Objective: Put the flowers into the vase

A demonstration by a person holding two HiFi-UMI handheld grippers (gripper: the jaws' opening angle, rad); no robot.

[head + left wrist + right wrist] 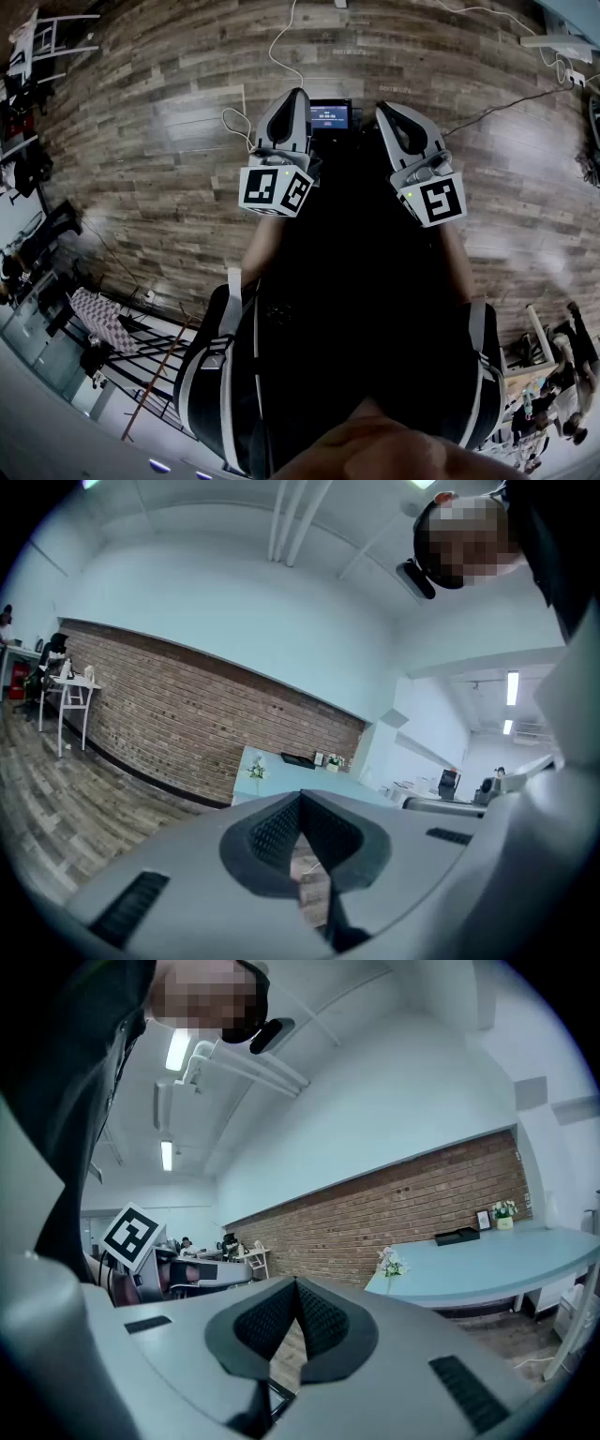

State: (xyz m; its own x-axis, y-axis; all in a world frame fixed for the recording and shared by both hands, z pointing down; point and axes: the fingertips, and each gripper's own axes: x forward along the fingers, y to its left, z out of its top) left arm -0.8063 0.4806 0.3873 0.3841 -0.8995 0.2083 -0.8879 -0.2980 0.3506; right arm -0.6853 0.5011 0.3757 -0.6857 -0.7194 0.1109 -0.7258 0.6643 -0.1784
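**Both grippers shut & empty; flowers far off on blue table**

Nearest: left gripper (297, 93) and right gripper (385, 109) held side by side in front of the body, pointing out over the floor, roughly level. Grey moulded plastic shells, each w/ a black-and-white marker cube at the back. Jaws of the left gripper (302, 799) closed tip to tip, black ribbed pads meeting, nothing between. Same for the right gripper (296, 1283): pads together, nothing held.

Just past the tips in the head view: small dark screen (330, 115), lit, w/ a thin white cable (278, 39) trailing away across the boards.

Underfoot: wood-plank floor (141, 141), grey-brown, matte, mixed tones, long narrow boards.

Further out: long red-brown brick wall (394, 1213), rough courses, dark skirting at the base; plain pale walls and ceiling above, strip lights (177, 1049) on. White tall-legged stand (70, 700) by the brick at the left end.

Farthest: pale blue table (506, 1260), smooth top, curved edge, set against the brick. Flowers (390, 1262) at its near corner, white blooms, upright, well apart from both grippers; also seen in the left gripper view (256, 769). Too small to tell what holds the stems. Farther along the table, a flat black tray (457, 1236) and a small potted bunch (503, 1208).
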